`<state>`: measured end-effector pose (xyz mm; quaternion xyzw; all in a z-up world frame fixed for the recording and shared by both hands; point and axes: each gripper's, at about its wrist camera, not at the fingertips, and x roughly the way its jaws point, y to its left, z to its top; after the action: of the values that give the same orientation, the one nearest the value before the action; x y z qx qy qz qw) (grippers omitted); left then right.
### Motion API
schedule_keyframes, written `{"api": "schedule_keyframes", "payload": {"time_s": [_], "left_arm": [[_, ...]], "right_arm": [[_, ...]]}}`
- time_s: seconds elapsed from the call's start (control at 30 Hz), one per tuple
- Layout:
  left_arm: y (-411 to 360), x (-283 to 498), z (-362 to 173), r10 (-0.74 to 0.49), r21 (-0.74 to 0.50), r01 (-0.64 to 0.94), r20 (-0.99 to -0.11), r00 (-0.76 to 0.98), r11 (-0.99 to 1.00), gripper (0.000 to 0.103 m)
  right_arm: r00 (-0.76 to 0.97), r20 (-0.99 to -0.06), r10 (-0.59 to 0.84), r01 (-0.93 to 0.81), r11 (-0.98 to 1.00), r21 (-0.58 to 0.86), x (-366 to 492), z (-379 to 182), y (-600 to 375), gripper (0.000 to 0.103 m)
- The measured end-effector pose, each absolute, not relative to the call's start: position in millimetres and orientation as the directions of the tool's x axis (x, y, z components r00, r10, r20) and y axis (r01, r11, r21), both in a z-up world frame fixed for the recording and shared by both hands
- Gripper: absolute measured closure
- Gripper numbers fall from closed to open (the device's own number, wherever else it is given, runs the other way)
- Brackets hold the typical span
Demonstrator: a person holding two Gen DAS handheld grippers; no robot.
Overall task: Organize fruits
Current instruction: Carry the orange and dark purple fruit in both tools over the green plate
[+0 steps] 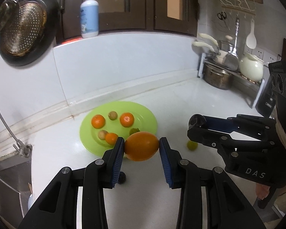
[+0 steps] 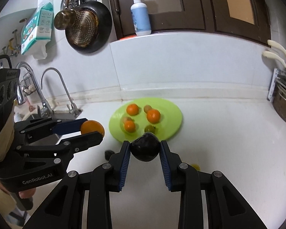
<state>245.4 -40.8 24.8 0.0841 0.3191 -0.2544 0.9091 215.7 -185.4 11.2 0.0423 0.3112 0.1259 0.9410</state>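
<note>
My left gripper is shut on a large orange, held above the white counter just in front of the lime green plate. On the plate lie small oranges and several small brownish and green fruits. My right gripper is shut on a dark, almost black round fruit, also raised near the plate. In the right wrist view the left gripper shows at left with the orange. In the left wrist view the right gripper pinches the dark fruit.
A small green fruit and a small dark fruit lie on the counter in front of the plate. A sink with taps is at the left, a rack of pots at the right. A pan hangs on the wall.
</note>
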Motion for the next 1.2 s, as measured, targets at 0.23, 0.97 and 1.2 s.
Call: {"api": "schedule_keyframes", "payload": {"time_s": [0.23,0.97,1.2], "left_arm": [[-36,268,36,-0.398,-0.021,0.488,-0.610,0.685,0.872,0.066],[-40,360,2,-0.347,-0.033,0.444,-0.677,0.649,0.896,0.066],[-44,382,-25,-0.344,-0.062,0.442,-0.726,0.595,0.895,0.066]], "right_arm": [[0.777,-0.560,0.288,-0.236,0.958,0.165,241,23,-180,0.071],[0.681,-0.680,0.272,-0.227,0.961,0.157,343,2,-174,0.071],[0.614,-0.745,0.259,-0.206,0.964,0.166,368,-29,-175,0.071]]}}
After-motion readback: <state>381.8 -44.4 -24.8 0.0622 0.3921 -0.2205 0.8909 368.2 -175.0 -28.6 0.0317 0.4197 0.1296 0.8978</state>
